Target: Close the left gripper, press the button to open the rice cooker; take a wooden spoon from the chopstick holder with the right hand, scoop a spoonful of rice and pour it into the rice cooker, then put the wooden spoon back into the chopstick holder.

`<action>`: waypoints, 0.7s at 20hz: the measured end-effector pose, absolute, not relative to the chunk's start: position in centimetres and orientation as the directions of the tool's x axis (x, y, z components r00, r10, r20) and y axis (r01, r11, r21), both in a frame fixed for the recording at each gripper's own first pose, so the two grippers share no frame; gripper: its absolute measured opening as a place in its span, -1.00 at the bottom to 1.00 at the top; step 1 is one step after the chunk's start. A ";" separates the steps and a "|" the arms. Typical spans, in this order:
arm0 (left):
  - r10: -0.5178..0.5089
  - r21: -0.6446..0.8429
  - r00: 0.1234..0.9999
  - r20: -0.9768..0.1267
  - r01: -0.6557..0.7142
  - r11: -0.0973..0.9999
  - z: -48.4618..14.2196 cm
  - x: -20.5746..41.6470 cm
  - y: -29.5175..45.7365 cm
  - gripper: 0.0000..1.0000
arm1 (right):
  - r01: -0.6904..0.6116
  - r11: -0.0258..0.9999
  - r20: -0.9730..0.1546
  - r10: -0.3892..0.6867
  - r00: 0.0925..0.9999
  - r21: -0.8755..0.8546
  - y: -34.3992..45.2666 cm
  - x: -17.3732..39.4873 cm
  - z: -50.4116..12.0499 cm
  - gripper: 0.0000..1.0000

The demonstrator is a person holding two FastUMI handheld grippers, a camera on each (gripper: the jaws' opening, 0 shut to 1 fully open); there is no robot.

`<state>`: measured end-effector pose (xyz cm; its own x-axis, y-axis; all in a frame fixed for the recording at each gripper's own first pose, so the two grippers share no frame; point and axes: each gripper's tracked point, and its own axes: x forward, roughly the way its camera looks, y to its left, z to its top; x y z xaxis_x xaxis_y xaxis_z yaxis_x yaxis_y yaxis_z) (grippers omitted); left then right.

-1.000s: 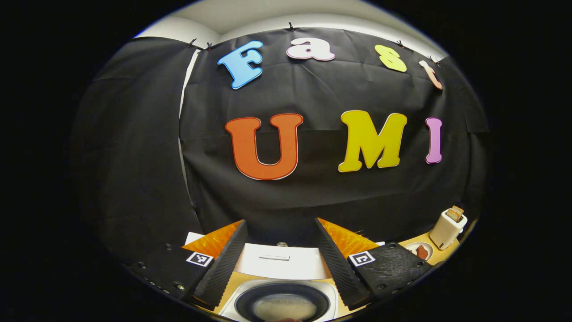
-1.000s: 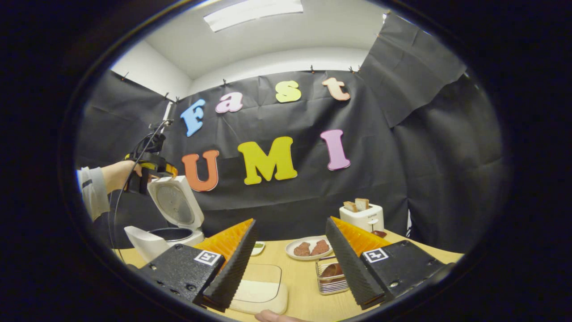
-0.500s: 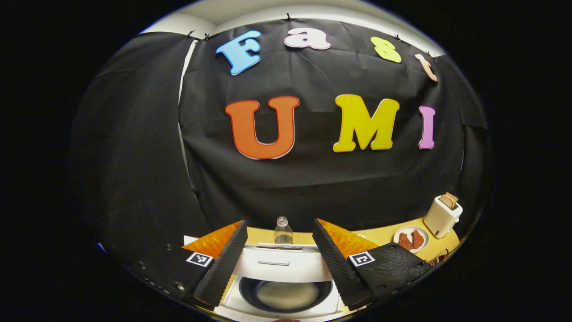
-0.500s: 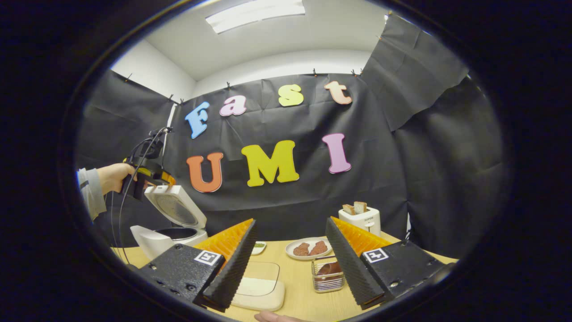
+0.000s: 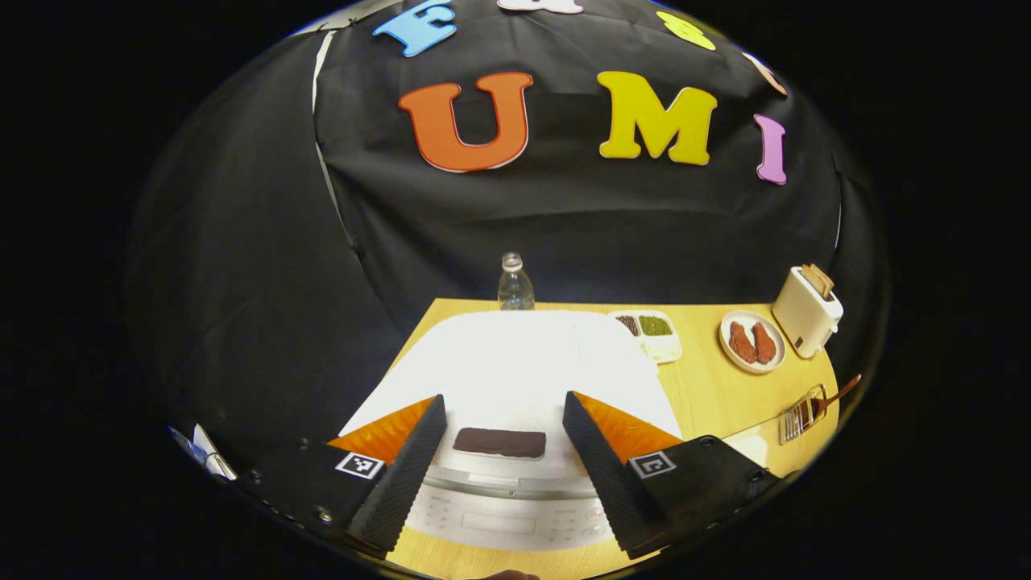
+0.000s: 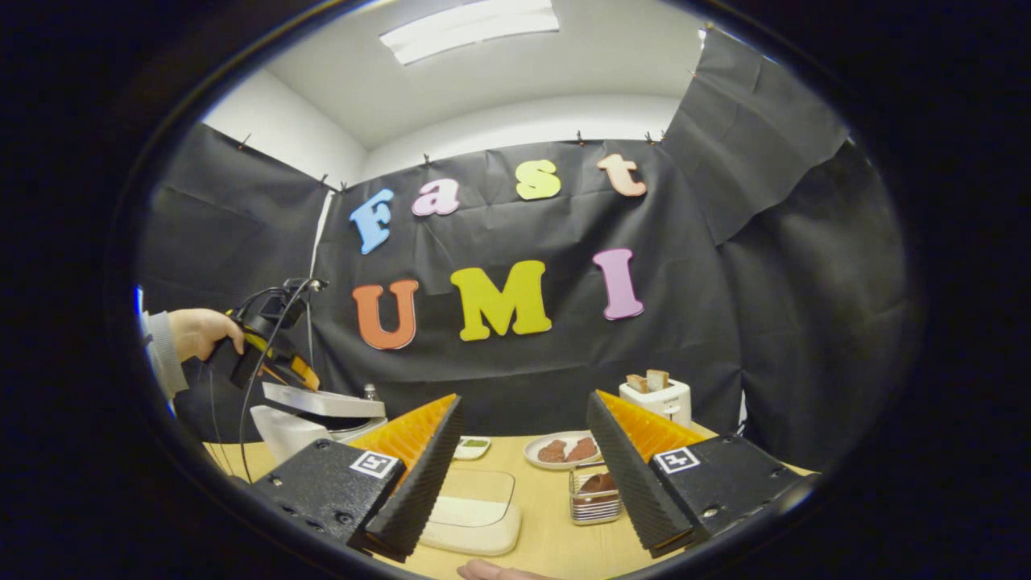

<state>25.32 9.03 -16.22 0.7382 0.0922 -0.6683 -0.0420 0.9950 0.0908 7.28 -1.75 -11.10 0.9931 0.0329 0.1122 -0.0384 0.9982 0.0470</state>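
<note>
Across the lower centre of the left gripper view, the rice cooker point(image 5: 515, 370) sits lid-down on the surface point(image 5: 725, 387), its front cut off behind the left hand-held gripper point(image 5: 503, 439), fingers apart. Right hand-held gripper point(image 6: 523, 475) also gapes. Lower right, the chopstick holder point(image 5: 797, 415) and wooden spoon point(image 5: 838, 393) look tiny, hard to make out.

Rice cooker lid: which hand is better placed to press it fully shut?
Left. The left tool hangs open right over the lid, which the right gripper view shows slightly ajar. The right tool is open, off near the chopstick holder.
</note>
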 end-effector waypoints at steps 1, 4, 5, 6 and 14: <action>0.081 0.082 0.724 -0.685 -0.034 0.996 -16.7 24.8 8.9 0.90 | -0.039 0.998 0.113 0.034 0.993 0.040 -1.8 7.2 -11.0 0.99; 0.062 0.043 0.681 -0.730 -0.046 0.998 -18.0 23.9 9.0 0.91 | -0.024 0.999 0.122 0.019 0.992 0.038 -2.6 7.3 -10.8 0.99; 0.057 0.040 0.677 -0.734 -0.042 0.998 -18.3 23.8 9.1 1.00 | -0.022 0.999 0.120 0.017 0.993 0.041 -2.7 7.4 -10.9 0.99; 0.050 0.043 0.677 -0.735 -0.027 0.999 -18.5 23.5 9.0 0.92 | -0.025 0.999 0.115 0.020 0.993 0.042 -2.6 7.5 -11.1 0.99; -0.020 -0.002 0.687 -0.726 0.028 1.000 -20.0 22.2 8.9 0.92 | -0.045 0.999 0.080 0.042 0.996 0.026 -1.1 8.0 -12.2 0.99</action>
